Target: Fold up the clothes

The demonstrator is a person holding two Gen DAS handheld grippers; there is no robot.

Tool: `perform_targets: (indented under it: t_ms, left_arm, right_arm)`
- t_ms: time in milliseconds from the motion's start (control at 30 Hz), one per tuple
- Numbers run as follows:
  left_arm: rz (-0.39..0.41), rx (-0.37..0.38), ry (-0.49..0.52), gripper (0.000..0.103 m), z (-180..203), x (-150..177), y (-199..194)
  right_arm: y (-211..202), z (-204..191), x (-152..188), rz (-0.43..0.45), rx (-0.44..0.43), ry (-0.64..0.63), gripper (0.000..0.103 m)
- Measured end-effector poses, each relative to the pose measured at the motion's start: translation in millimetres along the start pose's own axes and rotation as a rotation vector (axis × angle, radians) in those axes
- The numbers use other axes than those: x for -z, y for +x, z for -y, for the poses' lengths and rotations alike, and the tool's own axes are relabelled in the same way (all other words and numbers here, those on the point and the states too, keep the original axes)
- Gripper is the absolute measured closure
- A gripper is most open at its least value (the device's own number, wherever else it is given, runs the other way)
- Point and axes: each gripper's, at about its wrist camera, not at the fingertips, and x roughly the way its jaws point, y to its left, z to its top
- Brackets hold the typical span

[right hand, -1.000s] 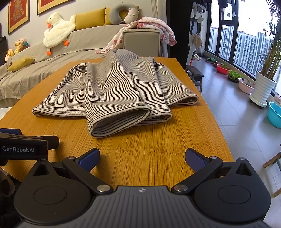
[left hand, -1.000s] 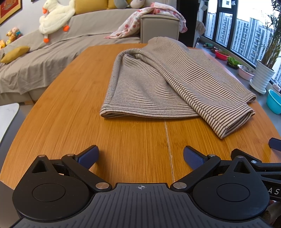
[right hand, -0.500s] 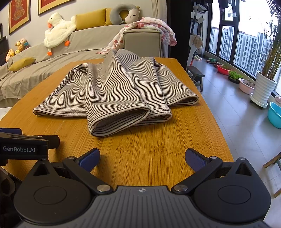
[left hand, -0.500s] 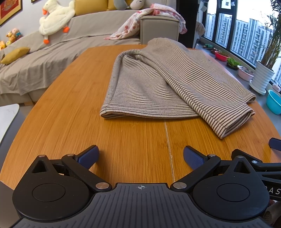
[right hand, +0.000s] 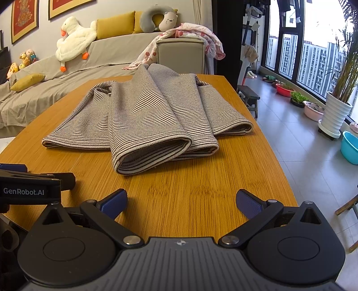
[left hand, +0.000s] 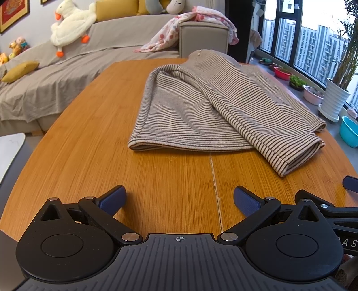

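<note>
A grey striped garment (left hand: 208, 112) lies on the wooden table (left hand: 89, 138), with one part folded over the middle. It also shows in the right wrist view (right hand: 147, 120), its folded hem nearest me. My left gripper (left hand: 179, 200) is open and empty over the near table edge, well short of the garment. My right gripper (right hand: 181, 201) is open and empty, also short of the garment, just right of the left gripper's body (right hand: 29, 188).
A grey sofa (left hand: 44, 73) with a plush duck (left hand: 71, 20) and cushions stands beyond the table. A grey armchair (right hand: 181, 53) with a pink blanket is at the far end. Plant pots (right hand: 335, 114) and a blue basin (right hand: 350, 147) stand on the floor at right.
Both grippers have crept slightly forward and lifted their view a little; the garment lies as before and both stay open.
</note>
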Motion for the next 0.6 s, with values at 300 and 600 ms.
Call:
perform_targets:
  t_ms: [300, 600]
  left_arm:
    - [-0.03, 0.137, -0.025, 0.0, -17, -14, -3]
    - [0.119, 0.423, 0.009, 0.0, -33, -104, 17]
  right_arm:
    - [2, 15, -8, -0.012, -0.077, 0.019, 0.0]
    - [9, 67, -93, 0.278, -0.215, 0.111, 0.0]
